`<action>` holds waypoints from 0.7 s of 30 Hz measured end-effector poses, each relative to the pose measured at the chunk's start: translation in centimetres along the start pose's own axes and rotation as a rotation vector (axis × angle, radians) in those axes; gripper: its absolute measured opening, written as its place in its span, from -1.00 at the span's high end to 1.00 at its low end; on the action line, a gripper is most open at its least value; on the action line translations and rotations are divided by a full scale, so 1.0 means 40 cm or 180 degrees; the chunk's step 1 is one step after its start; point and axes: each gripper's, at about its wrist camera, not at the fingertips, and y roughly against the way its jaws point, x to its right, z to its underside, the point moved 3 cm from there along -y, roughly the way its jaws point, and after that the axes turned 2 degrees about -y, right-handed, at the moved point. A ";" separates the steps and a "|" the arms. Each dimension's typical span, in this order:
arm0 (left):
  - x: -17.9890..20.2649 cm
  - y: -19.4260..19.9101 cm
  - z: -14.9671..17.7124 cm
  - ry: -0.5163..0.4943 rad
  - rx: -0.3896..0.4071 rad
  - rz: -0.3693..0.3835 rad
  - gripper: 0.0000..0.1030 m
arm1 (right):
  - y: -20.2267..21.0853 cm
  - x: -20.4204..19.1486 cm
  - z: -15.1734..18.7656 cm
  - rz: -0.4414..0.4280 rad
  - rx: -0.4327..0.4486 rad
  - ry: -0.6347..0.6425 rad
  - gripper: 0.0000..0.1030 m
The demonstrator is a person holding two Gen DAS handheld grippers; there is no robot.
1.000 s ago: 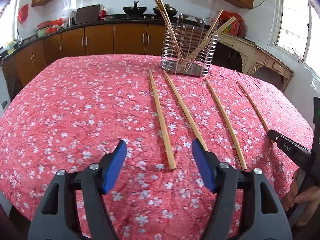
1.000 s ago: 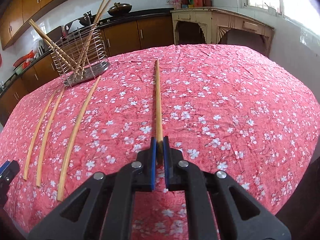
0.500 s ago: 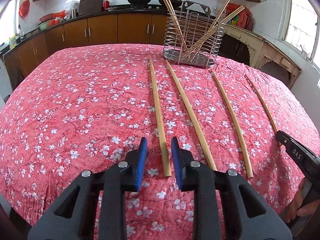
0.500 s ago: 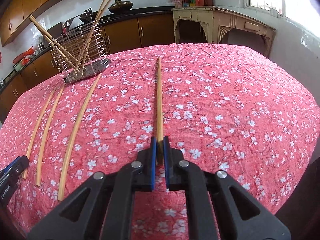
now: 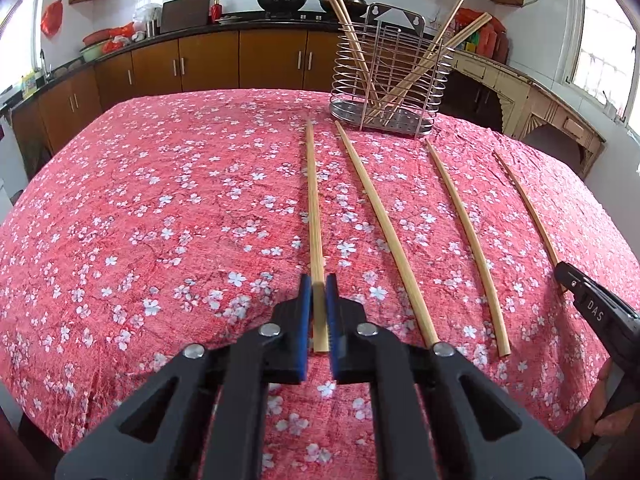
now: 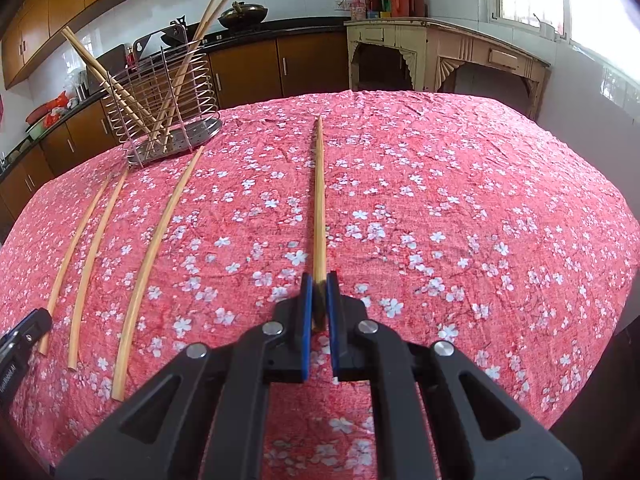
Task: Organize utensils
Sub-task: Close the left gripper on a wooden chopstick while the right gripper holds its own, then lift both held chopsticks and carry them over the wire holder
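Task partly done. Four chopsticks already stand, leaning, in the wire rack (image 5: 386, 80) near the far edge of the bench (image 5: 160, 220); four more lie on the cloth, running from the near edge toward the rack, side by side and apart from one another.

The left claw (image 5: 319, 292) has just closed its blue pads on the near end of the leftmost chopstick (image 5: 313, 200), which lies between them; the stick's far end reaches toward the rack's base, and its length looks flat on the cloth, so it is judged pinched but not yet lifted. The right claw (image 6: 319, 292) is likewise pressed together on the near end of the rightmost chopstick (image 6: 319, 200), whose far tip points at the far edge, to the right of the rack.

Two middle chopsticks (image 5: 384, 232) (image 5: 466, 248) lie untouched between the pinched pair.

What is left, as judged: carry both pinched sticks to the rack and drop them in, then the two middle ones.

Surface: a rounded bench under a red cloth with white blossoms, slightly wrinkled. Room: a kitchen, with brown cabinets (image 5: 208, 64) under a dark counter bearing woks (image 5: 282, 0), white tiled wall, a worn cream sideboard (image 6: 440, 56), and bright windows.
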 end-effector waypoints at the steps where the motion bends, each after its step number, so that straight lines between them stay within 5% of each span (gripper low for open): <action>1: -0.006 0.001 -0.001 0.0008 -0.0012 0.0020 0.86 | 0.000 0.001 0.001 -0.0006 0.0005 -0.0004 0.84; 11: -0.144 -0.012 -0.036 0.0237 -0.0101 -0.0166 0.86 | -0.014 0.030 -0.021 0.0032 -0.0073 -0.0154 0.84; 21: -0.154 -0.014 -0.035 0.0269 -0.0056 -0.0129 0.85 | -0.015 0.028 -0.014 0.0056 0.0025 -0.0082 0.84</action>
